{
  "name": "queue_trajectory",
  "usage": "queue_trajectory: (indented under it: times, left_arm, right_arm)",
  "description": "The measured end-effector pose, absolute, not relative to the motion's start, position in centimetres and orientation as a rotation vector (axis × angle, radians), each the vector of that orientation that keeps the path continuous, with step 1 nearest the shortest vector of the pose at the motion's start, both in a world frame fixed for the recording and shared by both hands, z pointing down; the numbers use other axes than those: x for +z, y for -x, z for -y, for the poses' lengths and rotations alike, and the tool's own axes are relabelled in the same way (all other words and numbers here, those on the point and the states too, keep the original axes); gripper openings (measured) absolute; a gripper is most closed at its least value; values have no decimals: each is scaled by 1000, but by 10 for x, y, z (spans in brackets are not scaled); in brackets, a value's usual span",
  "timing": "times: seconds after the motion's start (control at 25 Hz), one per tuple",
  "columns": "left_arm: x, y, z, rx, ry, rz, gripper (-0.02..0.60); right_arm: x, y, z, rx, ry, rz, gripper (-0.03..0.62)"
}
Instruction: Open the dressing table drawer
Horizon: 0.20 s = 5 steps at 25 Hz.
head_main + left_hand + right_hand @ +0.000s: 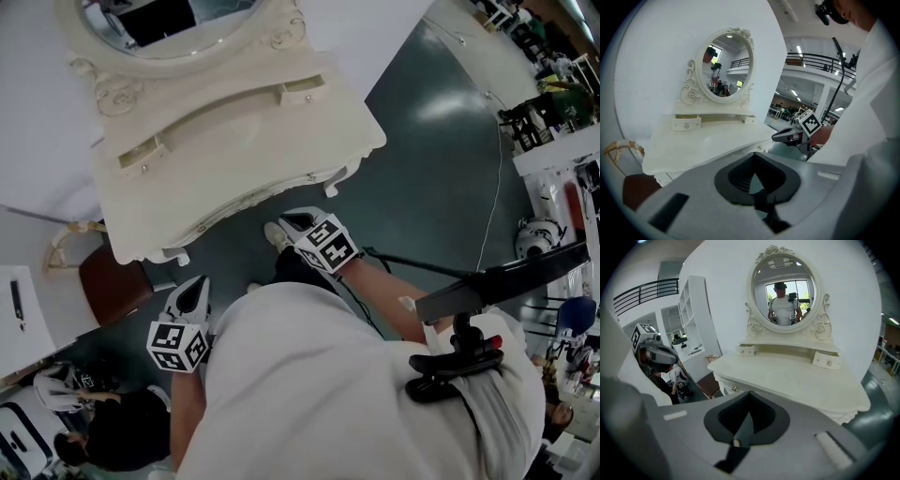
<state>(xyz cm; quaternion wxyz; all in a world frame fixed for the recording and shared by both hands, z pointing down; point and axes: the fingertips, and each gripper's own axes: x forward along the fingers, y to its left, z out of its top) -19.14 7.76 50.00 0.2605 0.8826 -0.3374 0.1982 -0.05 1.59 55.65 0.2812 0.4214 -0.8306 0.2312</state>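
**Task item.** The dressing table (234,131) occupies the upper left of the head view, with its oval mirror (112,42) at the top edge. The drawer (731,386) sits under the front lip of the surface and shows in the right gripper view at centre left. Its front is flush with the apron, i.e. closed, and carries a small round knob (734,389). Two small drawers (746,350) stand on the raised shelf below the mirror, one at each end, and both are closed too.

**Left claw.** The left claw (194,291) is at lower left of the head view, below the front edge of the table and apart from it. In the left gripper view its jaws are together with nothing between them (only a sliver of floor shows through the seam).

**Right claw.** The right claw (298,223) is at centre of the head view, near the table's front edge but not touching it. Its jaws are fully together and empty in the right gripper view.

**Surroundings.** A chair with a brown seat (112,281) stands at the left, partly under the table's left end. The floor (441,159) is dark teal. The person's white shirt (319,384) fills the lower centre of the head view.
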Motion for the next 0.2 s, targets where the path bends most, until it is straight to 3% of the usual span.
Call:
queue_trajectory:
  times: [0.2]
  left_arm:
    - [500, 184, -63, 544, -2393, 910, 3]
  right_arm:
    - [558, -4, -1, 623, -1132, 2230, -2]
